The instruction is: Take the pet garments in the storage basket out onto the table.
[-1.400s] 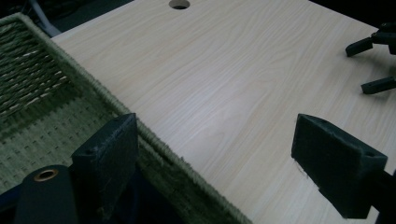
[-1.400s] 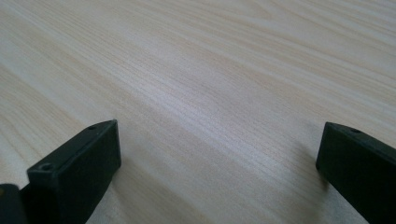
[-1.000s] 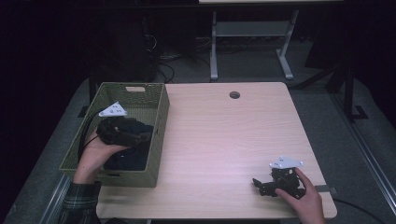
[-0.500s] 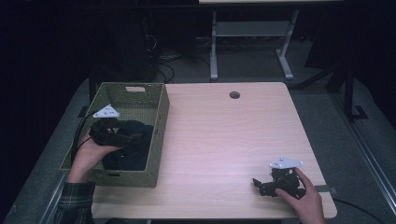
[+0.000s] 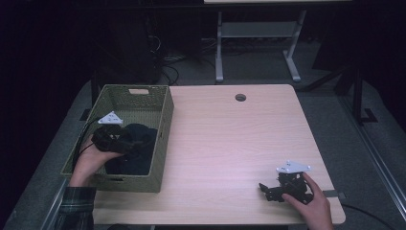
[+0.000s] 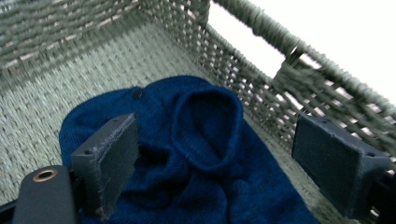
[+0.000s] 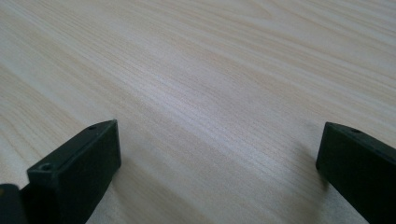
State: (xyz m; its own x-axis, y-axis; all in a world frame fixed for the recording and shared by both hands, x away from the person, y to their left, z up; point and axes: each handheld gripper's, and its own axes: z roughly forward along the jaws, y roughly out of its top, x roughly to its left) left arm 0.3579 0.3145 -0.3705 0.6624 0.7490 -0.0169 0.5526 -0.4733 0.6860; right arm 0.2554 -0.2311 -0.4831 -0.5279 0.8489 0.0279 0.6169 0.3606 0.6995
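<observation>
A dark blue knitted garment [image 5: 136, 148] [image 6: 201, 149] lies crumpled in a green woven basket [image 5: 165, 115] [image 6: 84, 60] on the table's left side. My left gripper [image 5: 125, 143] [image 6: 217, 172] hovers inside the basket just above the garment, jaws wide open with the cloth below and between them, not pinched. My right gripper [image 5: 266, 188] [image 7: 219, 172] rests low on the wooden table [image 5: 230, 143] [image 7: 210, 70] near its front right corner, open with nothing between its jaws.
The basket's far wall has a handle slot [image 5: 138, 91]. A round cable hole [image 5: 240, 97] sits near the table's far edge. Desk legs [image 5: 219, 48] and cables stand on the dark floor behind the table.
My left gripper has drawn back toward the basket's left wall and the person. The right gripper has stayed where it was.
</observation>
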